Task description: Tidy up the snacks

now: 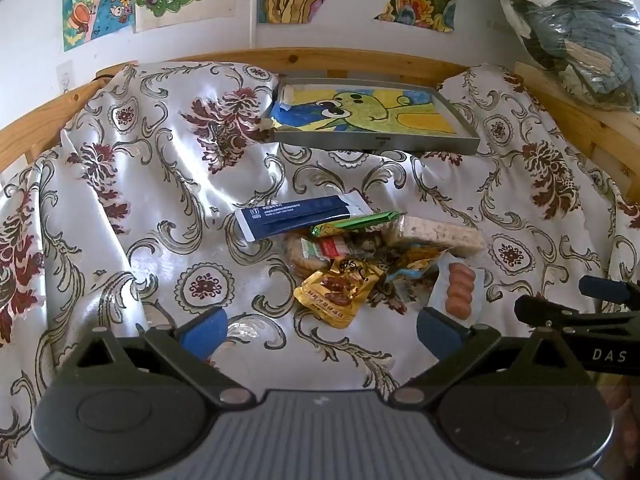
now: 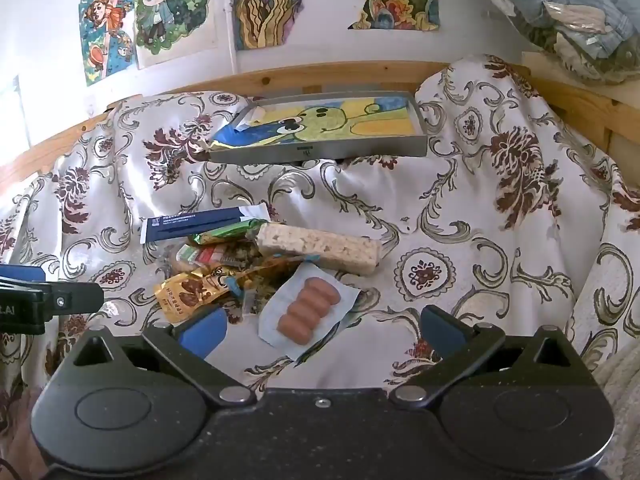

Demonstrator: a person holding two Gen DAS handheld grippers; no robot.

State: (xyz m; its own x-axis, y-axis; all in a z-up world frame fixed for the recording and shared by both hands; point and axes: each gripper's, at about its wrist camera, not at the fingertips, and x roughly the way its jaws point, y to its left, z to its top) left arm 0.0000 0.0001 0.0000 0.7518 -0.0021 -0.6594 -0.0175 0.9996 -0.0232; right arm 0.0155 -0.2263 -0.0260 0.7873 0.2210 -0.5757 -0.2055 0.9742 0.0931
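A loose heap of wrapped snacks lies on the shiny floral-patterned cloth, and the shallow grey metal tray lined with a crayon drawing of a green creature sits beyond the heap, well apart from it, against the wooden rail. Nothing from the heap is in the tray yet, so the sorting looks barely begun.

Taking the tray as the mark: nearest to it lies the long navy-blue foil sachet, then the green-wrapped bar and the pale puffed-rice bar in clear film; farther from it sit the gold foil packet of dried fruit and the clear pouch of small pink sausages, farthest of all.

The left gripper hangs with its jaws spread wide and empty, short of the gold packet. The right gripper is likewise wide and empty, its fingers either side of the sausage pouch's near end.

Risks, as I judge them: the packets overlap, so closing on one may drag or lift a neighbour. The cloth is slack and rumpled, so a low pinch could catch a fold with the wrapper. The flat, slippery sausage pouch may slide out of a shallow grip. The two grippers are close side by side and could knock each other
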